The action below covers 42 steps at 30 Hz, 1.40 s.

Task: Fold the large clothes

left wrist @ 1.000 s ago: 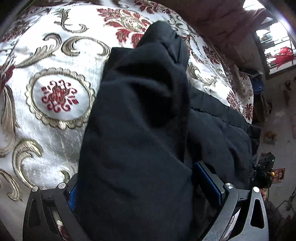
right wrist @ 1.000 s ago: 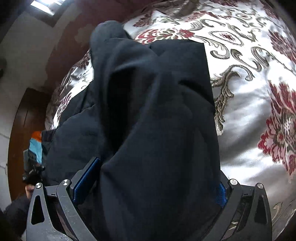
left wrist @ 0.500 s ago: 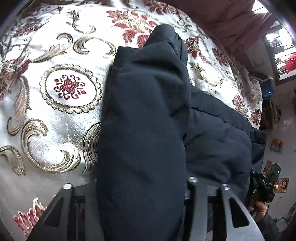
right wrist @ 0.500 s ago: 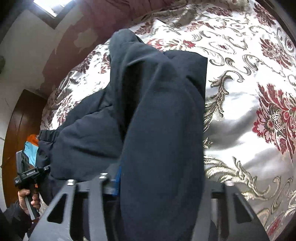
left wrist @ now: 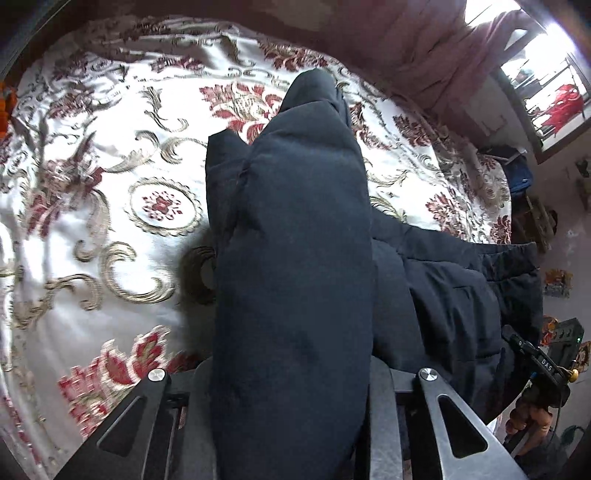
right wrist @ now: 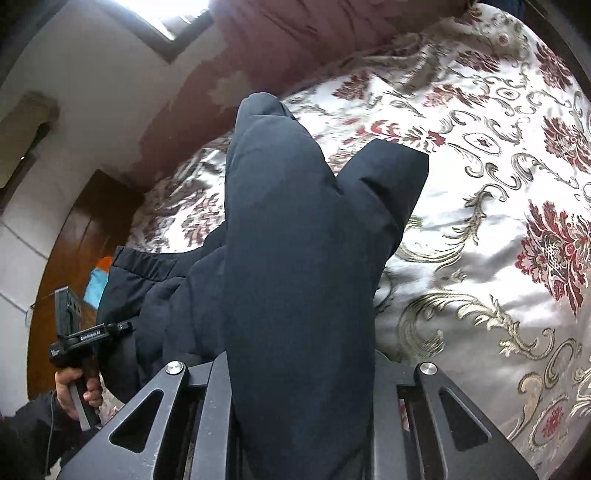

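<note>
Jacket (left wrist: 295, 258), dark and padded, lies on a bed under a white bedspread (left wrist: 92, 229) patterned in red and gold.

Left wrist view: a thick fold of the jacket runs up the middle of the frame and sits between the two fingers of the left tool (left wrist: 291, 376). The fingers stand partly apart, pressed against the fold on both sides, so the tool grips the jacket. The rest of the jacket spreads to the right across the bedspread, quilted, with a ribbed hem near the bed's edge. At lower right the right tool (left wrist: 543, 365) shows in the person's hand, apart from the bulk of the cloth. A window (left wrist: 546, 74) and a reddish curtain (left wrist: 424, 55) fill the upper right.

Right wrist view: the right tool (right wrist: 301, 369) likewise has a thick fold of jacket (right wrist: 295, 258) clamped between its fingers, which are partly apart around the cloth. A squared corner of the jacket juts to the right over the bedspread (right wrist: 498, 258). At lower left the left tool (right wrist: 85, 336) appears, held in a hand, beside the jacket's hem. Only this view shows a brown door (right wrist: 74, 266) and a ceiling light (right wrist: 170, 18).
</note>
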{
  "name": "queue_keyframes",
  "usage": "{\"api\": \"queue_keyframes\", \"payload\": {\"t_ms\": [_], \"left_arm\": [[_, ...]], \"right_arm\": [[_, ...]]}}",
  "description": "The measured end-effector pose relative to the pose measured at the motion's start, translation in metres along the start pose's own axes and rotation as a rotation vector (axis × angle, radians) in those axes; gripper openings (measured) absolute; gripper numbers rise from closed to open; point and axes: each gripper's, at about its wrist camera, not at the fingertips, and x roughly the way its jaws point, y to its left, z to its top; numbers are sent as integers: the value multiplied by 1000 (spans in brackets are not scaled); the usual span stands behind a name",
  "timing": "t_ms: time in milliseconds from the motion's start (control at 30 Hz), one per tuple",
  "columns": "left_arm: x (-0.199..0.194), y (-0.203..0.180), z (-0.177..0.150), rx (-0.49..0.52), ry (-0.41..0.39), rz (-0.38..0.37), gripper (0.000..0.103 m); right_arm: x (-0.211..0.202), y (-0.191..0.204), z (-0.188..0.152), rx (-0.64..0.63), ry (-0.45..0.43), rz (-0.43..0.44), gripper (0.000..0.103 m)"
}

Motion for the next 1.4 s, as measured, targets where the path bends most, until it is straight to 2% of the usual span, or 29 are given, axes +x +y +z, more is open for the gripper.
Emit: {"api": "queue_keyframes", "payload": {"t_ms": [167, 300, 533, 733, 967, 1033, 1100, 1167, 1233, 1300, 1400], "left_arm": [[-37, 2, -8, 20, -31, 9, 25], [-55, 13, -21, 20, -40, 22, 25], [-33, 37, -49, -19, 6, 29, 25], [-22, 47, -65, -35, 5, 14, 26], [-15, 43, -63, -15, 46, 57, 36], [-14, 44, -63, -28, 53, 76, 42], [-13, 46, -63, -39, 59, 99, 49], [-13, 48, -63, -45, 60, 131, 56], [-14, 50, -65, -50, 52, 155, 59], [-15, 50, -67, -51, 49, 178, 71], [-21, 50, -69, -55, 18, 205, 75]], "right_arm": [[-15, 22, -15, -20, -8, 31, 18], [-11, 28, -31, -32, -1, 29, 18], [15, 18, -53, -27, 71, -46, 18], [26, -12, -67, 89, 107, -78, 22], [32, -13, -70, 111, 124, -119, 32], [34, -9, -70, 95, 135, -139, 38], [36, -8, -68, 78, 137, -165, 53], [36, -6, -68, 48, 137, -205, 54], [37, -4, -68, 22, 137, -239, 57], [36, -2, -68, 7, 133, -263, 62], [33, 1, -68, -16, 124, -292, 65]]}}
